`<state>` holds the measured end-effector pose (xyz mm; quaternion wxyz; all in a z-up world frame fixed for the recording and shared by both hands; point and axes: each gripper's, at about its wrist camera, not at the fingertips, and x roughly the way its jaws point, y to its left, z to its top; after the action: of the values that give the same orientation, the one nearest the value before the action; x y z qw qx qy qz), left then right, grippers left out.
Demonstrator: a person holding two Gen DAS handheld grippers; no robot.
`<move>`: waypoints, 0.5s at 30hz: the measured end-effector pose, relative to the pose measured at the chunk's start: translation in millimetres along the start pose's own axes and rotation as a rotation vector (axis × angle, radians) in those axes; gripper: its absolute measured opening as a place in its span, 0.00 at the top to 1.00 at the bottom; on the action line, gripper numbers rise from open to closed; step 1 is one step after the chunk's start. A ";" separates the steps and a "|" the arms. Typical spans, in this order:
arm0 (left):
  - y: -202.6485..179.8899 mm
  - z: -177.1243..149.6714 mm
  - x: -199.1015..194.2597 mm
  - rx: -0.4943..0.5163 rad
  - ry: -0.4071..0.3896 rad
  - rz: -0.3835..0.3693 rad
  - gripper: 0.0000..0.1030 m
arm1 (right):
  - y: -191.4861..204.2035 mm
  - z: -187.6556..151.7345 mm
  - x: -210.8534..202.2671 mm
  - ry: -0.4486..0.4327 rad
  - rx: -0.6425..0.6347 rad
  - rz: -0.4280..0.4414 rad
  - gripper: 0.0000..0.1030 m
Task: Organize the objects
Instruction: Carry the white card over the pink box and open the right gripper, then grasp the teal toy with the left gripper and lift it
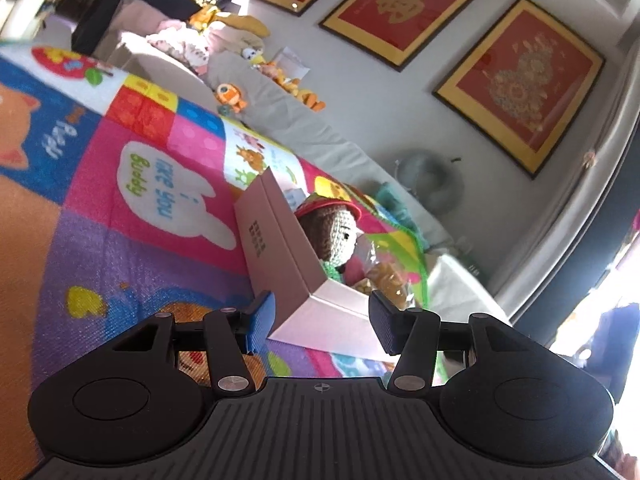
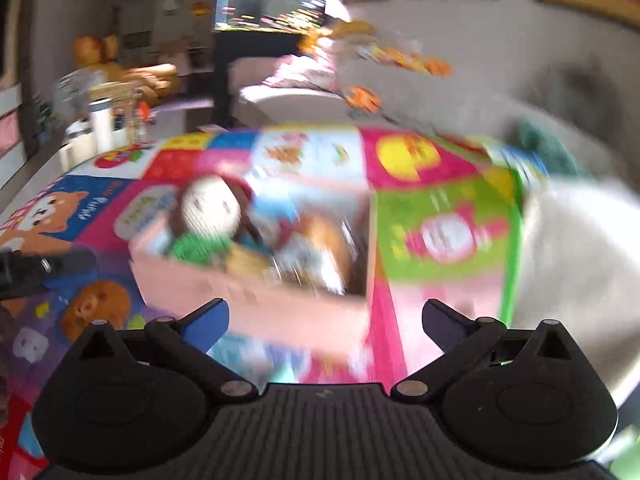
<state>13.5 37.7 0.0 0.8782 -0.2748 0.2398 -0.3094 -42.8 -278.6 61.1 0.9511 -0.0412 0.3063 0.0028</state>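
Observation:
A pale pink open box [image 1: 280,248] lies on the colourful play mat [image 1: 152,184]. Inside it sit a crochet doll [image 1: 332,236] with a red hat and green scarf, and a clear bag of yellow snacks [image 1: 384,276]. My left gripper [image 1: 322,322] stands partly open, and the box's near corner lies just ahead of its blue pads [image 1: 262,320], which do not press on it. In the blurred right wrist view, the box [image 2: 256,292] and the doll [image 2: 208,208] lie ahead of my right gripper [image 2: 326,326], which is wide open with nothing between its fingers.
A grey sofa [image 1: 312,128] with several plush toys [image 1: 230,96] borders the mat's far side. A white block [image 1: 456,280] lies beyond the box, and a round grey fan [image 1: 432,180] stands by the wall. White containers [image 2: 100,128] stand at the mat's far left.

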 end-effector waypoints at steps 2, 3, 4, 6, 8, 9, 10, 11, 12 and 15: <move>-12.3 -0.4 -2.5 0.031 0.024 0.010 0.46 | -9.9 -18.7 2.4 0.027 0.100 -0.011 0.00; -19.3 -0.9 -3.5 0.043 0.041 0.012 0.46 | -15.4 -27.2 3.0 0.033 0.147 -0.009 0.00; -28.5 -1.6 -4.3 0.064 0.062 0.012 0.46 | -20.1 -35.2 3.1 0.033 0.185 -0.011 0.00; -46.7 -3.7 -5.2 0.117 0.103 0.002 0.46 | -29.0 -48.3 3.3 0.028 0.249 -0.016 0.00; -65.2 -7.2 -5.0 0.181 0.134 0.005 0.46 | -33.8 -56.0 2.8 0.009 0.288 -0.015 0.00; -73.9 -8.5 -2.9 0.210 0.148 0.024 0.46 | -34.9 -58.7 1.5 -0.004 0.296 -0.016 0.00; -79.2 -9.9 0.8 0.228 0.162 0.042 0.46 | -35.2 -60.5 0.2 -0.020 0.300 -0.017 0.00; -84.0 -10.4 6.4 0.245 0.185 0.053 0.46 | -35.1 -61.6 -0.7 -0.035 0.301 -0.021 0.00; -87.4 -11.2 12.5 0.256 0.209 0.059 0.46 | -34.3 -63.8 -1.5 -0.047 0.304 -0.024 0.00; -97.3 -15.0 38.4 0.296 0.297 0.083 0.45 | -38.2 -69.3 -2.6 -0.071 0.335 -0.007 0.00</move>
<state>-8.8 -57.2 40.8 0.8760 -0.0843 0.3295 -0.3419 -84.1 -322.2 9.5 0.9548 0.1170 0.2687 -0.0504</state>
